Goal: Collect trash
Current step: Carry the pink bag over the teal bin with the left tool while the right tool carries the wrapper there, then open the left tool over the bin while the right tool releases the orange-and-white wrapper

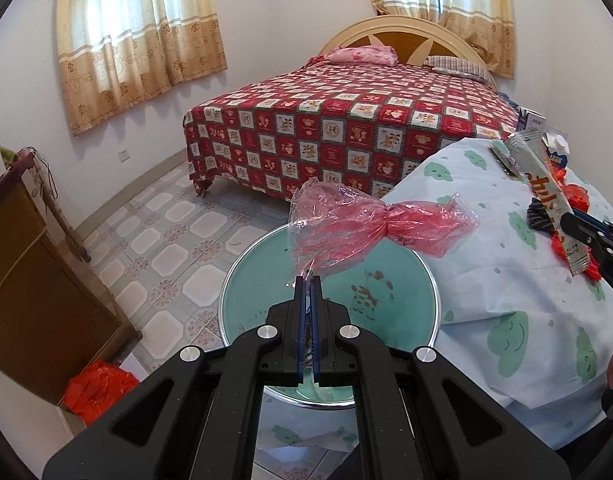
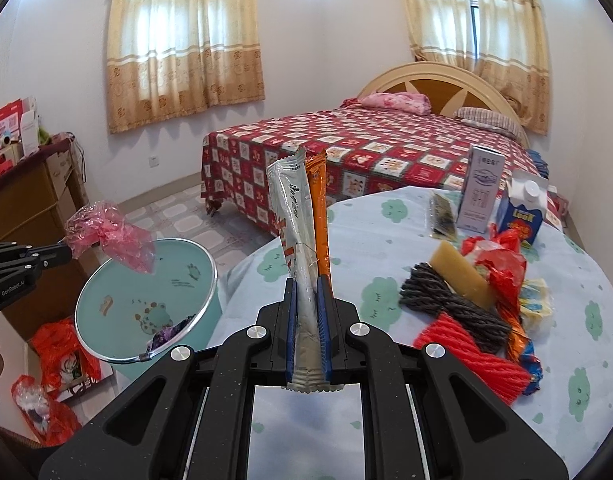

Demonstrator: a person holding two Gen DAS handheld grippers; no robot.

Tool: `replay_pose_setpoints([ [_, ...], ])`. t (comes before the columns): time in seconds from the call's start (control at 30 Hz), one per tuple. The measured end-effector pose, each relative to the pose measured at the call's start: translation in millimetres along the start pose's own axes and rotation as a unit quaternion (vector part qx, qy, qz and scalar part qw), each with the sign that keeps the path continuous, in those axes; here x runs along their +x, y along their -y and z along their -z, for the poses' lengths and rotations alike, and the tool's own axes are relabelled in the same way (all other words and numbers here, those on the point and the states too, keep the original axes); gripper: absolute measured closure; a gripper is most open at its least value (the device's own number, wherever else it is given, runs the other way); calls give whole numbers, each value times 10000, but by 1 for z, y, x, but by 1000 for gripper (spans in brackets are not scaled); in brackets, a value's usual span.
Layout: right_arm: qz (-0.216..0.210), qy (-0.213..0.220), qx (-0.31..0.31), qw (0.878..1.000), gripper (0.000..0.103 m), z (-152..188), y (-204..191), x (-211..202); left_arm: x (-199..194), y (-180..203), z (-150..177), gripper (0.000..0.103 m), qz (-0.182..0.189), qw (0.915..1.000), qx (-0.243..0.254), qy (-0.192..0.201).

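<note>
My left gripper [image 1: 308, 279] is shut on a crumpled pink plastic wrap [image 1: 358, 232] and holds it over the open teal trash bin [image 1: 266, 264]. The wrap [image 2: 110, 236] and bin [image 2: 106, 280] also show at the left of the right wrist view. My right gripper [image 2: 306, 280] is shut on a long silver and orange snack wrapper [image 2: 302, 216], held upright above the table's near edge. In the left wrist view that wrapper [image 1: 546, 196] sits at the far right with the right gripper's fingers [image 1: 586, 232].
A round table [image 2: 386, 292] with a cloud-print cloth holds a white carton [image 2: 480, 188], a blue carton [image 2: 522, 212], red and grey yarn [image 2: 466, 320], a yellow block [image 2: 462, 276] and red plastic scraps. A bed [image 2: 366, 152], a wooden cabinet [image 1: 34, 280] and orange bags [image 2: 62, 360] stand around.
</note>
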State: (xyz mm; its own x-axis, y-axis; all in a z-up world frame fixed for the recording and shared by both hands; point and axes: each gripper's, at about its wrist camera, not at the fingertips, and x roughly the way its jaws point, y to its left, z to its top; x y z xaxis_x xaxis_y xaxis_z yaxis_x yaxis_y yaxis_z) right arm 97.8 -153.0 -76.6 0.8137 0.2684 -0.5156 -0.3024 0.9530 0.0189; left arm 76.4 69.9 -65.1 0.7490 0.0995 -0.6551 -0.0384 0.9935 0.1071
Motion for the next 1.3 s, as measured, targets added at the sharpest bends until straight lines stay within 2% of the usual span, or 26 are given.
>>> replay_pose_setpoints([
  [1.3,-455,-219,-637,9967,92,-16,-67,43,8,-56,14,101,-574,9972,-447,-149],
])
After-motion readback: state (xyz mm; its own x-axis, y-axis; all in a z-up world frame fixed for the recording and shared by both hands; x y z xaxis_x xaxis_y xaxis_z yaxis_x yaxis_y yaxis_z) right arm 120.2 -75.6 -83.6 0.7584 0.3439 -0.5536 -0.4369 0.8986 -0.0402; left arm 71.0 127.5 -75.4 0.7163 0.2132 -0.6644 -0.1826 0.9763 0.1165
